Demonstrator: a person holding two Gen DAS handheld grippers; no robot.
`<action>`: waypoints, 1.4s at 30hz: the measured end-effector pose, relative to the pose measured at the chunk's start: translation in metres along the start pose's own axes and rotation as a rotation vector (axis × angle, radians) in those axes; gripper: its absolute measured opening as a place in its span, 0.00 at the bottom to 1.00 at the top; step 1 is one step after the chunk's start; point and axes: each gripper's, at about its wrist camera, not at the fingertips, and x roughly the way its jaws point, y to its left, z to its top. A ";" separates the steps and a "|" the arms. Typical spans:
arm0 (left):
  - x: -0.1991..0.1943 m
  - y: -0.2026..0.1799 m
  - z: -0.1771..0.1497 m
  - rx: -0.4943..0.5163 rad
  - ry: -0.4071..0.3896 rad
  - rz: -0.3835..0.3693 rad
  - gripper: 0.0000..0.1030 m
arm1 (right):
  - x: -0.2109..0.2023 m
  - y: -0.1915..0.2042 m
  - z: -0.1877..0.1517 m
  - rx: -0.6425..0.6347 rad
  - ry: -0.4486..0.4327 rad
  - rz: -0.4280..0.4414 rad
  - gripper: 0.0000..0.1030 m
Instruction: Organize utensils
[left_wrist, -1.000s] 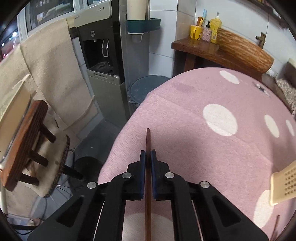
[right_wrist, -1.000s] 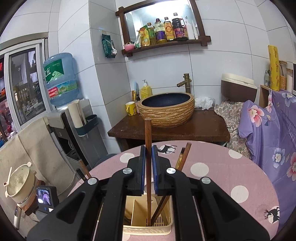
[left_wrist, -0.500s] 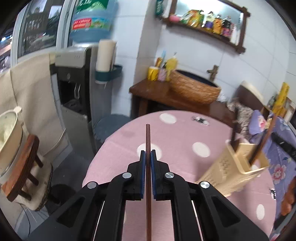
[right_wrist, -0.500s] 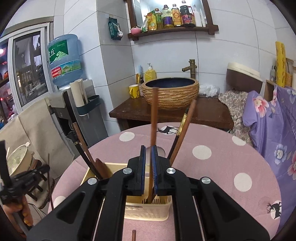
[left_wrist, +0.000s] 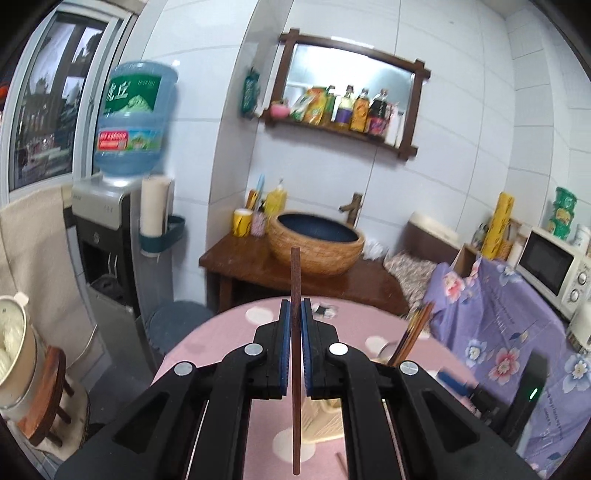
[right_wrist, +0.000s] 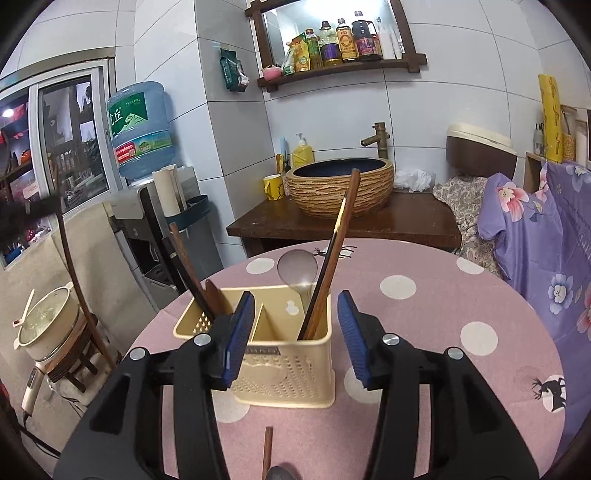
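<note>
A: What had just changed around the utensil caddy (right_wrist: 284, 354)?

B: The right hand-held gripper (right_wrist: 295, 332) had just been opening. Its blue pads stood apart with nothing between them, and the brown chopstick (right_wrist: 334, 254) it carried a moment before leaned in the caddy's right compartment beside a darker one (right_wrist: 338, 236).

A: And the left one?

B: The left hand-held gripper (left_wrist: 295, 347) was clamped narrowly on another brown chopstick (left_wrist: 295, 354), held upright. A second earlier it looked down at the cloth on the bench (right_wrist: 443, 295); it had since come up level, with the caddy low to its right.

A: What else sat in the caddy?

B: Two more sticks (right_wrist: 188, 266) leaned in the left compartment. One loose chopstick (right_wrist: 266, 452) lay on the bench in front of the caddy.

A: So how far along?

B: Probably well along: one delivery looked finished, the left stick seemed next, and the loose one remained.
</note>
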 end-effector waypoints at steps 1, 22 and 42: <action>-0.003 -0.006 0.007 0.000 -0.022 -0.004 0.06 | -0.003 -0.001 -0.003 0.004 0.001 0.007 0.46; 0.098 -0.054 -0.046 -0.003 -0.002 0.056 0.06 | -0.067 0.003 -0.079 -0.137 -0.058 -0.046 0.46; 0.055 -0.038 -0.129 0.025 0.129 0.031 0.74 | -0.061 -0.031 -0.118 0.000 0.104 -0.105 0.50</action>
